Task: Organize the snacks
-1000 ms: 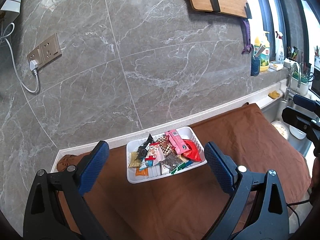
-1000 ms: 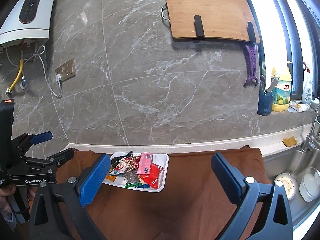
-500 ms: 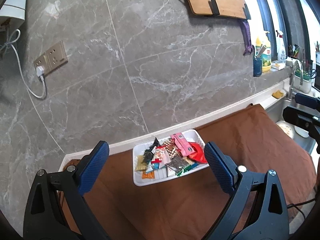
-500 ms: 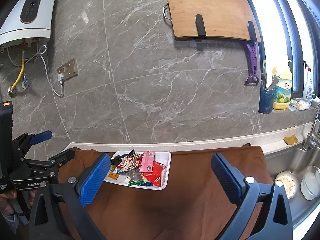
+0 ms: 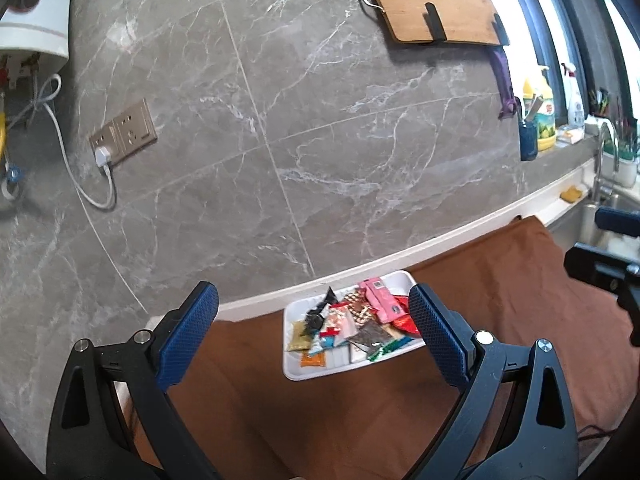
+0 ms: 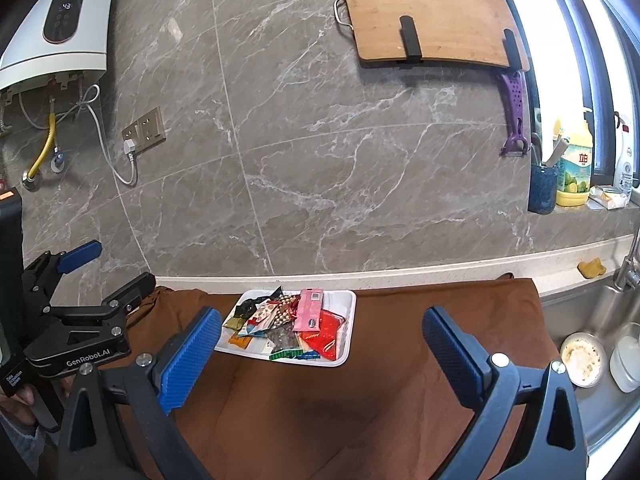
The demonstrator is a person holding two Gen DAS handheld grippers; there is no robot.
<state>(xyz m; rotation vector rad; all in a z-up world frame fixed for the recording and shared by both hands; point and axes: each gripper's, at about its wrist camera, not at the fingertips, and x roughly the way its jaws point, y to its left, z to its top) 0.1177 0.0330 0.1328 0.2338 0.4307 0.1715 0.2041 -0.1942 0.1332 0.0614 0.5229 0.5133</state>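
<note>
Left jaws: the left gripper (image 5: 314,334) is spread wide and holds nothing; it hangs above the brown cloth, on the near side of the tray.
Right jaws: the right gripper (image 6: 322,344) is likewise released and empty, hovering over the cloth to the right of the other tool.
Snacks: small packets (image 6: 288,320) lie heaped and overlapping in a white tray (image 6: 347,334); a pink packet (image 6: 308,310) rests on top, a red one (image 6: 326,334) beside it on the right, darker and patterned wrappers to the left.
Tray position: near the back edge of the tabletop, close to the wall; no packet shows on the cloth outside it.
Stage: all snacks sit in the tray, but jumbled. This fits a heap waiting to be sorted, or loose packets already gathered in; the views do not settle which.
Handling note: judged from the pile, any pick goes best from the top layer, pinching one thin wrapper by an edge, with the other tool steadying the light tray so it does not slide on the cloth.
Surface: brown cloth (image 6: 420,392) covers the tabletop, soft and creased, draped at the left end.
Room: grey marble-look wall tiles, wooden cutting board (image 6: 428,16) hung high, a wall socket (image 6: 144,128) with a white plug, a water heater (image 6: 60,28) at upper left, a sink (image 6: 600,344) with dishes at right, bottles on the window ledge.
</note>
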